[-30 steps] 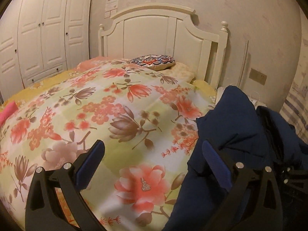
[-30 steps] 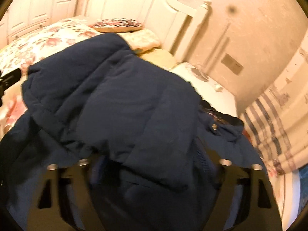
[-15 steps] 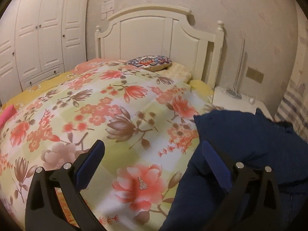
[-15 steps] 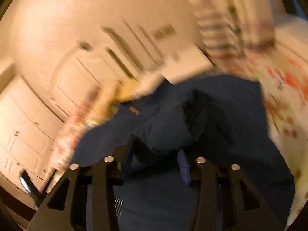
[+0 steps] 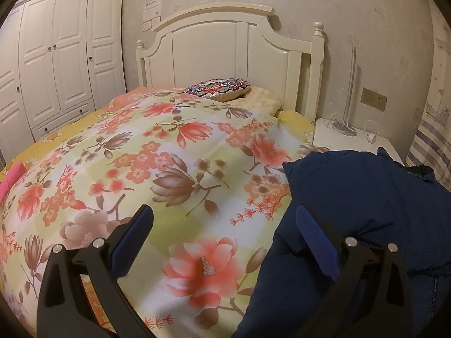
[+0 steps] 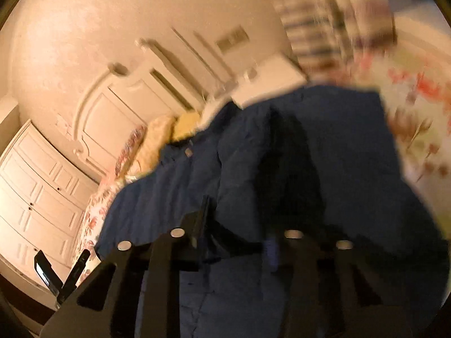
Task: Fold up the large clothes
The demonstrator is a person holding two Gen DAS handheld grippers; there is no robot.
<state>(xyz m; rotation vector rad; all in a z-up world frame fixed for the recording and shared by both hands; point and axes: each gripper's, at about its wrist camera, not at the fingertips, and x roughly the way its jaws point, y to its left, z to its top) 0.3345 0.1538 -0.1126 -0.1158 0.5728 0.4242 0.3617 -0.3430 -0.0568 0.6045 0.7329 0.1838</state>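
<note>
One garment: navy jacket point(image 5: 366, 197) bunched at the bed's point(image 5: 169, 155) right edge.
Left gripper point(image 5: 225, 242): fingers apart, empty.
Right gripper point(image 6: 239, 239): blurred; grip cannot be told.
Progress: early; no flat fold visible.

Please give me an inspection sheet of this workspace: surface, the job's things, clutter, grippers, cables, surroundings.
Surface: bed with floral quilt.
Job's things: navy jacket lying bunched on the bed's right side.
Clutter: patterned cushion near the headboard; pink item at the left edge.
Grippers: left hand-held gripper open, holding nothing; right hand-held gripper over the jacket, view blurred, grip unclear.
Cables: white cords on the nightstand.
Surroundings: white headboard, white wardrobe, wall socket, striped curtain.
</note>
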